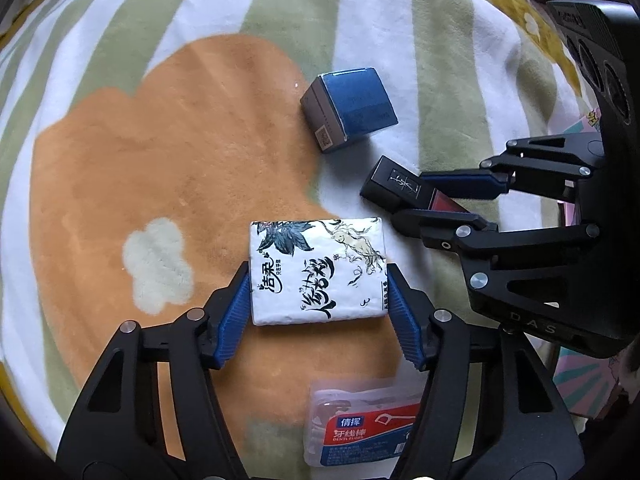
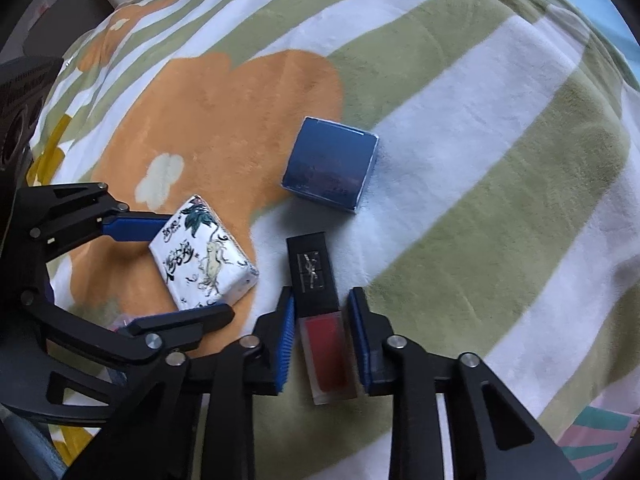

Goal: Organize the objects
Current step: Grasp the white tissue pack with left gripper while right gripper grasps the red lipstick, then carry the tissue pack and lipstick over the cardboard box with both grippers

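A white tissue pack (image 1: 318,270) with black ink drawings lies on the striped blanket, and my left gripper (image 1: 319,276) has its blue pads against both of its sides. It also shows in the right wrist view (image 2: 202,252), with the left gripper (image 2: 188,264) around it. A black lip-gloss tube with a red end (image 2: 320,312) lies between the pads of my right gripper (image 2: 322,300), with a small gap on each side. In the left wrist view the tube (image 1: 394,186) sits between the right gripper's (image 1: 412,200) fingers. A blue box (image 1: 348,108) (image 2: 330,164) lies beyond both.
A clear pack of dental floss picks (image 1: 360,424) lies under my left gripper. The soft blanket (image 2: 500,160) has green and white stripes and a large orange patch (image 1: 160,168). A pink and teal patterned item (image 2: 600,432) lies at the right edge.
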The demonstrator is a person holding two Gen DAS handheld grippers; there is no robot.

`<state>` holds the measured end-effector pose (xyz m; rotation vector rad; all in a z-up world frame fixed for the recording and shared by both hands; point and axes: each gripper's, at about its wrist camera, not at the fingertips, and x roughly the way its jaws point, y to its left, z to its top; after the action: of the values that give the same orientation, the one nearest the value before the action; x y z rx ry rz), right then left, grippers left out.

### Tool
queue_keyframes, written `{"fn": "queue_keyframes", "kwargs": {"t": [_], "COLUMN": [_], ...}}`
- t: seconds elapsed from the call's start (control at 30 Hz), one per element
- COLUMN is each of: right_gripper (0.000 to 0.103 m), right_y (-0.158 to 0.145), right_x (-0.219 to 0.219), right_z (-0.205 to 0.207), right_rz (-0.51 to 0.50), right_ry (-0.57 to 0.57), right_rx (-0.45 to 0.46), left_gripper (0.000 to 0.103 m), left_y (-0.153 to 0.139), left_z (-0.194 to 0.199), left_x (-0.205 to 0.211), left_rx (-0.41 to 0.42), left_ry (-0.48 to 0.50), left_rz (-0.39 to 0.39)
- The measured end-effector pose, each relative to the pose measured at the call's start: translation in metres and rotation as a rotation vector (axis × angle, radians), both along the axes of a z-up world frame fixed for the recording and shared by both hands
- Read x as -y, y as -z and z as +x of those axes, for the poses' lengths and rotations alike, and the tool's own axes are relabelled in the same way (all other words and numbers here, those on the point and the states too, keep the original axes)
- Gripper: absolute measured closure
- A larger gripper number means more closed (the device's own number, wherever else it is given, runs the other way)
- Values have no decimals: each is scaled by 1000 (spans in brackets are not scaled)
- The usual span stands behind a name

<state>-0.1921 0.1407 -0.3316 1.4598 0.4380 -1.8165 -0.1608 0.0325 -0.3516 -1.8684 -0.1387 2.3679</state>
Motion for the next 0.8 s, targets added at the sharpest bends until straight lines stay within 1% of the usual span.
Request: {"fn": "queue_keyframes", "kwargs": {"t": [0.13,0.27,0.37,0.5,0.63,0.73,0.8], "right_gripper": [83,83,85,85,85,85,85], "right_y": [-3,-8,-16,-33,-57,-82,-96], "right_x": [-1,-6,-11,-19,-30,-37,-30], "right_z": [2,2,2,2,10,19,24], "right_rz": [10,19,13,5,-9,-28,-37], "right_ry": [29,83,118,152,182,221,248], "right_rx": [-15,-16,-11,-25,-46,-62,-69], "left_gripper": [43,44,44,44,44,44,44], "left_y": [-1,-7,-16,-33,-57,-82,-100], "left_z": [-1,-1,1,4,6,17,20], "left_x": [0,1,1,4,4,13,19], "left_rx": [2,-5,-18,-42,-69,-102,-126], "left_ry": [7,9,14,18,18,21,27], "left_rz": [1,5,5,6,10,14,15]}}
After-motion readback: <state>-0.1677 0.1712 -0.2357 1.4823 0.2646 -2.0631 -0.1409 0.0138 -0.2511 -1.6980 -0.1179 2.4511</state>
